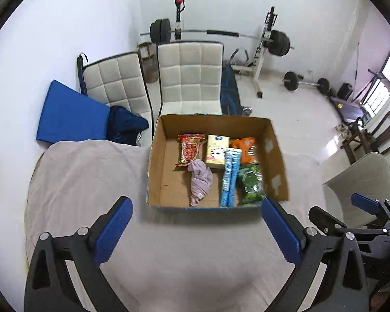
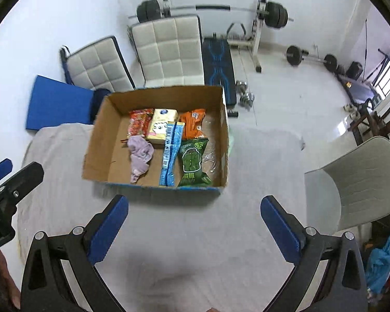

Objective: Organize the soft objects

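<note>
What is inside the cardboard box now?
In the cardboard box: a red snack packet, yellow tissue pack, orange packet, green packet, blue packet and lilac cloth. Anything beneath them is hidden.

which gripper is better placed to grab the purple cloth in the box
Probably left. The purple cloth lies left of centre in the box, nearer the open left gripper; the right gripper is also open.

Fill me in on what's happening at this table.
A person holds the left hand-held gripper and the right hand-held gripper above the grey-clothed table. Both are open and empty. In front sits an open brown cardboard box holding a crumpled lilac cloth, a long blue packet, a green snack bag, plus red, yellow and orange packs. Nothing is being handled right now.
</note>
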Available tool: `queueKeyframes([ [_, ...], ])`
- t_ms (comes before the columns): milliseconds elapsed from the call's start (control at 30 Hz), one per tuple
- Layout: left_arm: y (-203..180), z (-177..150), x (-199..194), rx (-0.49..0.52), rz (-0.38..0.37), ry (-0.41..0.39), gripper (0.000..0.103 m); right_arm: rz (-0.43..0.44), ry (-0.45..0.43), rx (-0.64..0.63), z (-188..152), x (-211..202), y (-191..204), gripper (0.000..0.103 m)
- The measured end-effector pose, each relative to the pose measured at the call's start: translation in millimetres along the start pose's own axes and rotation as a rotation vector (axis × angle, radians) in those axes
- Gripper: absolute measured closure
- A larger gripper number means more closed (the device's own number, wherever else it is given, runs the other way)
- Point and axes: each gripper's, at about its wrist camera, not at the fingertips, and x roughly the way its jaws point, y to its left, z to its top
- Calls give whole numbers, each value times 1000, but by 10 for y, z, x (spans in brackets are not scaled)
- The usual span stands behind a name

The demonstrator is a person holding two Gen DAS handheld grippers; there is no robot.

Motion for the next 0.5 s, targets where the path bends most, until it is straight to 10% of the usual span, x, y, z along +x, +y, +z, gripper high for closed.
queueKeyframes([
  [500, -97, -420, -1162, -27, -35, -64, 1, 74, -122, 8, -684, -1550, -95, 0],
])
